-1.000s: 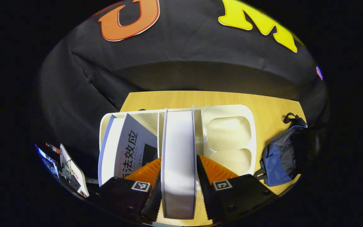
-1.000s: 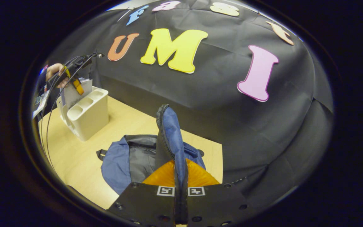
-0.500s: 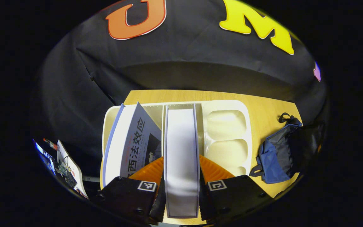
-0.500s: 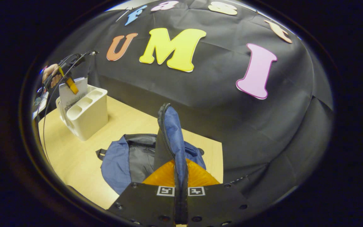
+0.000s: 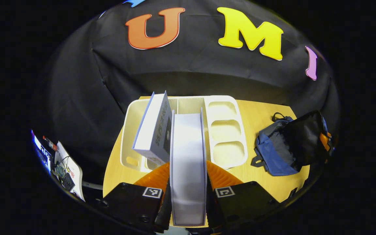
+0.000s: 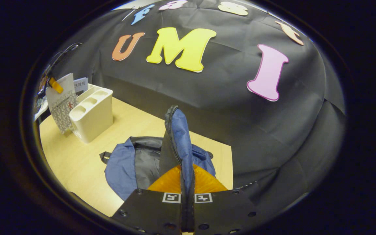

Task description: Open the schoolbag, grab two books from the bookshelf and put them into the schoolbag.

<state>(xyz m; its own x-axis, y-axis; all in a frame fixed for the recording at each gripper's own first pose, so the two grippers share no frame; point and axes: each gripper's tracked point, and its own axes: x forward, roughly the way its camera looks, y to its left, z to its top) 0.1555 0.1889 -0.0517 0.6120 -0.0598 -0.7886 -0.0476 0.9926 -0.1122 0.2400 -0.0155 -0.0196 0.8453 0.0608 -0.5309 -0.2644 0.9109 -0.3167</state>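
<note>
- In the left gripper view, the left gripper [image 5: 188, 192] has its two fingers set a book's thickness apart, one pressed on each cover of a thick white-paged book with pale covers [image 5: 188, 163].
- That clamped book runs straight out between the fingers, page edge facing the camera, and its far end reaches over the cream plastic bookshelf caddy with moulded compartments [image 5: 225, 130].
- In the right gripper view the same book [image 6: 60, 101] hangs in the air in front of the caddy's [image 6: 91, 114] near end, its lower edge apart from the light wooden table [image 6: 77, 163].
- A second book with a grey cover and white page block [image 5: 153, 130] leans tilted in the caddy's left compartment, just beside the held book's left cover; whether they touch cannot be told.
- The right gripper [image 6: 187, 192] has its fingers drawn together to a thin gap, pinching the raised zip-edged flap of the blue and dark grey fabric schoolbag [image 6: 162, 160].
- The flap stands upright between those fingers, and the rest of the bag lies slumped on the table beyond them, its dark inside showing.
- In the left gripper view the schoolbag [image 5: 287, 143] sits on the table to the right of the caddy, well apart from the held book.
- Papers and small clutter [image 5: 64, 166] lie off the table's left edge.
</note>
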